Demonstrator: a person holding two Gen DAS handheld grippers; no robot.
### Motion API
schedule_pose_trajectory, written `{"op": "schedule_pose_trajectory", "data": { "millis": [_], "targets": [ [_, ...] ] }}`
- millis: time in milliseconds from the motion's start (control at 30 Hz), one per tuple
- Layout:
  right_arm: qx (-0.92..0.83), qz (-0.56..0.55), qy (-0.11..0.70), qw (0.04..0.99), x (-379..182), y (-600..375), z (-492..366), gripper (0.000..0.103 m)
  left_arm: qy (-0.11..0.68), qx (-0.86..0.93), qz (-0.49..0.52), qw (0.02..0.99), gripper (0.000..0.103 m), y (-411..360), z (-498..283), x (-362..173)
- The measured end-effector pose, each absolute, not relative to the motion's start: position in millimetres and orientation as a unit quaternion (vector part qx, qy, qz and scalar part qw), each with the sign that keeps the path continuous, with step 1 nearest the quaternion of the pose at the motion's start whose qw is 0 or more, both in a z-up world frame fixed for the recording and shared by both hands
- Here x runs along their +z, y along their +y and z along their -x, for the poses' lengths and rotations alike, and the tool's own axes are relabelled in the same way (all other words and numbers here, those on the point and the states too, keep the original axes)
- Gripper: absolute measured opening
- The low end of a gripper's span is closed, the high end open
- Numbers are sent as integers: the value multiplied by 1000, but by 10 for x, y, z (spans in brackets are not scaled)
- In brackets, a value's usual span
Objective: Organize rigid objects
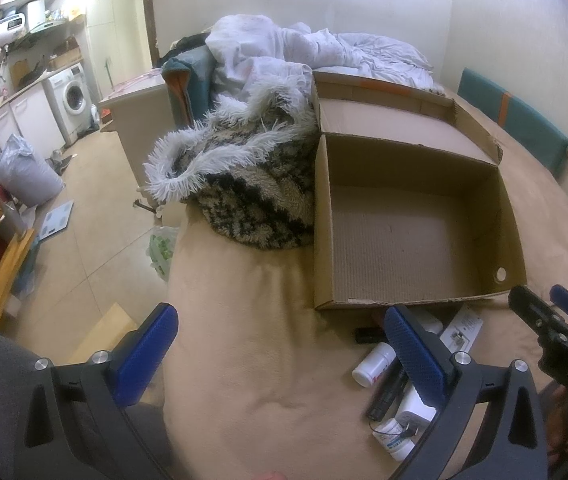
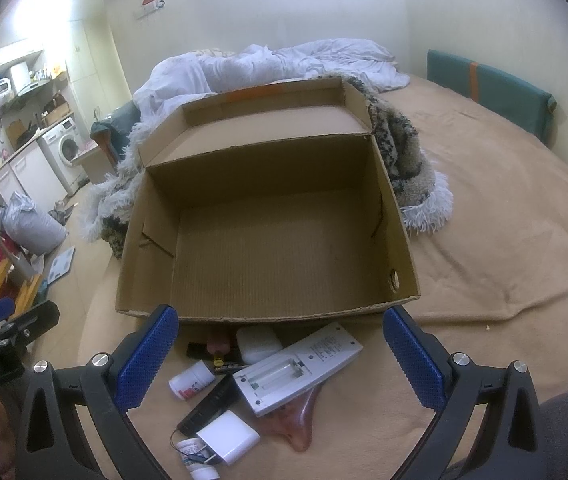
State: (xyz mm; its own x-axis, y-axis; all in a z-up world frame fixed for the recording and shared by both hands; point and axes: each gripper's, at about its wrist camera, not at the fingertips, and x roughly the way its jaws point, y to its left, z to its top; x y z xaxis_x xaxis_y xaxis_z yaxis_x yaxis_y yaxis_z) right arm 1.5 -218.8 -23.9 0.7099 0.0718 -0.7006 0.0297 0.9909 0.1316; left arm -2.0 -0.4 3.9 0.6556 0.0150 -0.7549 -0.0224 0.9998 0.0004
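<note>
An open empty cardboard box [image 2: 268,240] stands on the tan bed cover; it also shows in the left wrist view [image 1: 416,232]. In front of it lies a pile of small rigid items: a white remote [image 2: 300,368] face down, a white pill bottle [image 2: 192,380], a black bar [image 2: 210,404], a white charger [image 2: 228,440], a pink translucent piece [image 2: 304,424] and a white block [image 2: 258,344]. My right gripper [image 2: 280,360] is open above the pile. My left gripper [image 1: 280,360] is open left of the pile, with the pill bottle [image 1: 372,364] beside its right finger.
A furry black-and-white blanket [image 1: 252,184] lies against the box's left side. A crumpled white duvet [image 1: 304,52] lies behind. A teal cushion [image 2: 488,84] leans on the far wall. The bed edge drops to the floor [image 1: 84,220] at left.
</note>
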Motion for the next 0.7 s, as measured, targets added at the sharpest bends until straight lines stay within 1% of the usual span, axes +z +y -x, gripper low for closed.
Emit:
{"op": "schedule_pose_trajectory", "data": {
  "millis": [700],
  "targets": [
    [12, -67, 381, 922, -240, -2195, -15, 103, 413, 9, 3, 911, 103, 4, 25, 9]
  ]
}}
